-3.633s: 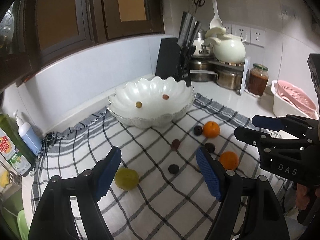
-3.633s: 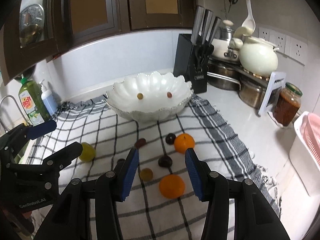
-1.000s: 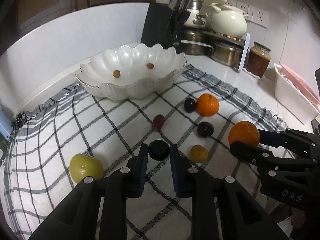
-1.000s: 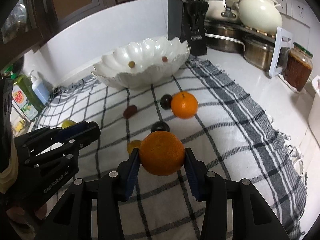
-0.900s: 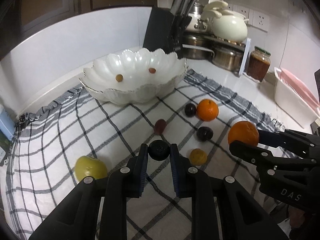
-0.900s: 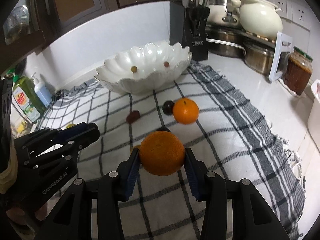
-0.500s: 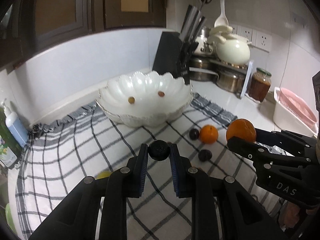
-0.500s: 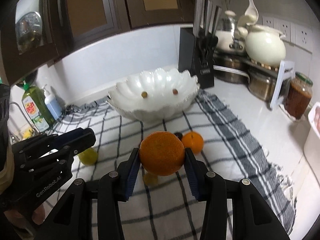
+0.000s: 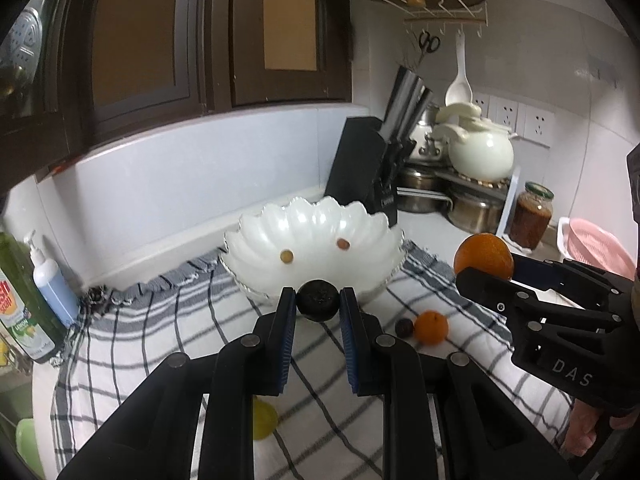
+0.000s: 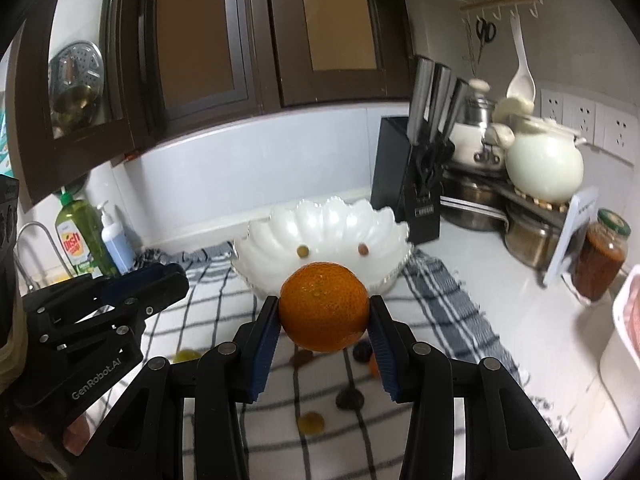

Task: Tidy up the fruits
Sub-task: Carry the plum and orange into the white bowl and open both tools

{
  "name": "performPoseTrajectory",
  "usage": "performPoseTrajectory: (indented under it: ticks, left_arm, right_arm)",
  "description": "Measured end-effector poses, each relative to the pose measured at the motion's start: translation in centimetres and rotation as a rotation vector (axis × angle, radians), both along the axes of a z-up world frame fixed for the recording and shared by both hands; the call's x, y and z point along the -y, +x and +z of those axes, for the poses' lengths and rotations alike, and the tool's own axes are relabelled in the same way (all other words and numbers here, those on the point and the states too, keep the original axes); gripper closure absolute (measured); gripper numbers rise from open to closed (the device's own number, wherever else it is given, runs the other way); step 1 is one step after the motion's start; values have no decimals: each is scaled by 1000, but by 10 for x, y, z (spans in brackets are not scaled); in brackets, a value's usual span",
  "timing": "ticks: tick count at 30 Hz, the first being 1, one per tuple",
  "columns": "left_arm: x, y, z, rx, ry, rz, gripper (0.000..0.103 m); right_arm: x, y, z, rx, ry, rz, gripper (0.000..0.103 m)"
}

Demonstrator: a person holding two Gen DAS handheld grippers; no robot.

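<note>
The left gripper [image 9: 318, 306] is clenched on a small, dark round fruit [image 9: 318, 305], and the right gripper [image 10: 324, 314] is grasping a round orange [image 10: 324, 306]. Both fruits hang just before the white scalloped glass bowl [image 9: 256, 252]. If released too early, each may fall short, roll on the checked cloth [image 9: 168, 332], or strike the rim.

Above the white bowl [image 10: 324, 224] the air is open, so a gripper could come in from the near side over the checked cloth [image 10: 444, 296]. To the far right a black knife block [image 10: 404, 176] crowds its rim. Loose fruit litters the near cloth; dark cabinets [image 10: 200, 40] hang overhead.
</note>
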State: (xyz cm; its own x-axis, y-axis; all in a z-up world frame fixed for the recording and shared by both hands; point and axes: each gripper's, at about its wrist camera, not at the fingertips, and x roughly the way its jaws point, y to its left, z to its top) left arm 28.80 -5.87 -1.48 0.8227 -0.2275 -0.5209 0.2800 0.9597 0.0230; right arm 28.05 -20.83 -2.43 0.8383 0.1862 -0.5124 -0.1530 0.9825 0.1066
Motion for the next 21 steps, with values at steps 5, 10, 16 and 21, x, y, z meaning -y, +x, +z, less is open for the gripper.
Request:
performPoseTrajectory:
  ticks: [5,10,16,21]
  left_arm:
    - [-2,13,12,20,-8,11,80]
    - [-3,30,21,29,-13,12,80]
    - [-5,55,28,38,-14,14,80]
    - [-5,79,32,42,3,27,80]
  right_arm:
    - [-3,16,9,28,-7,0,58]
    - [-5,34,18,49,-6,2,58]
    - [-9,60,23,44,-41,5,58]
    - [-10,90,22,14,-42,18,58]
